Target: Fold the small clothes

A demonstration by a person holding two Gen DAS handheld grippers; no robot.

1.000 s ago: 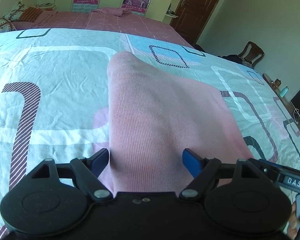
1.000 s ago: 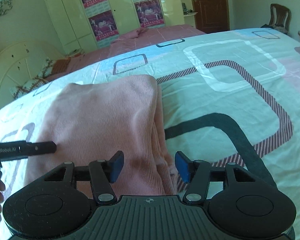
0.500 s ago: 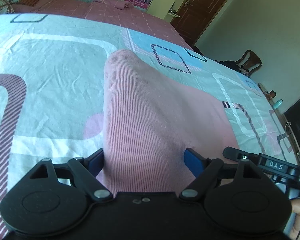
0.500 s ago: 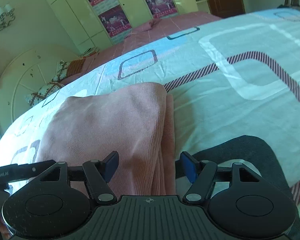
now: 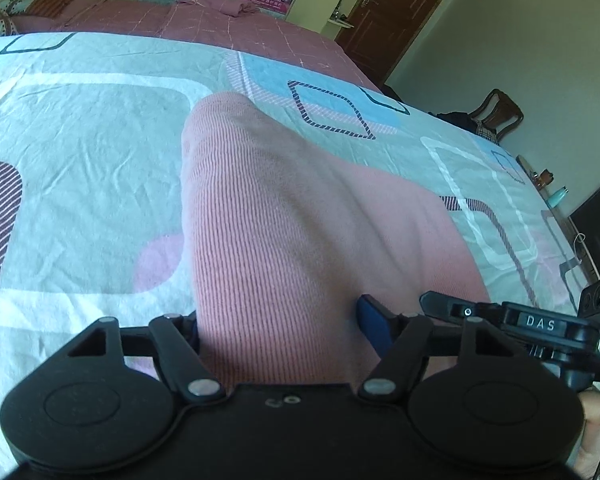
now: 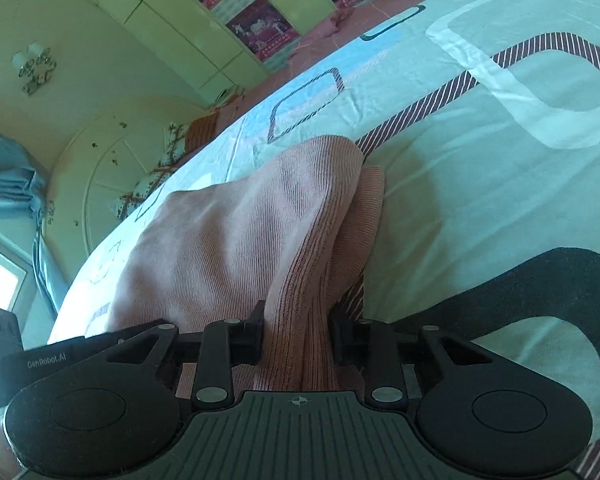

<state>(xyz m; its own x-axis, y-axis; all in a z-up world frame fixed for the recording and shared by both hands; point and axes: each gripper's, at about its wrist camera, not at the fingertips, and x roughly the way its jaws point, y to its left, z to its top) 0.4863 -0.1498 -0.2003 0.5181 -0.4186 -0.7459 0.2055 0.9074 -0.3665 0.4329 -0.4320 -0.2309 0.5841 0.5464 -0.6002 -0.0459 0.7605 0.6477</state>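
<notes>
Item: ribbed pink knit garment point(image 5: 300, 216), lying folded on a bed with a pale patterned sheet point(image 5: 84, 152) of rounded rectangles and striped bands. Near edge raised off the sheet, far fold resting on it.

Left tool point(image 5: 278, 326): fingers wide apart, garment edge filling the gap between them. Blue right finger pad point(image 5: 374, 322) exposed beside the cloth; left finger mostly hidden behind it. Whether the pads press the fabric, cannot tell. Compared with half a second ago, the gap is slightly narrower and the view has levelled — more of the far pink bedspread point(image 5: 204, 16) shows.

Right tool point(image 6: 297, 338): fingers closed against a bunched stack of garment layers point(image 6: 300, 320), cloth pinched between them. One second ago these fingers stood open with blue pads clear of the fabric; now both pads are buried in the cloth. View has rolled sharply, bed tilting up to the right.

Garment, right view: right edge lifted into a ridge, lower layer point(image 6: 366, 208) showing beneath — flatter in the earlier frames.

Background: green wardrobe with posters point(image 6: 256, 28), brown door point(image 5: 404, 12), wooden chair point(image 5: 498, 110).
</notes>
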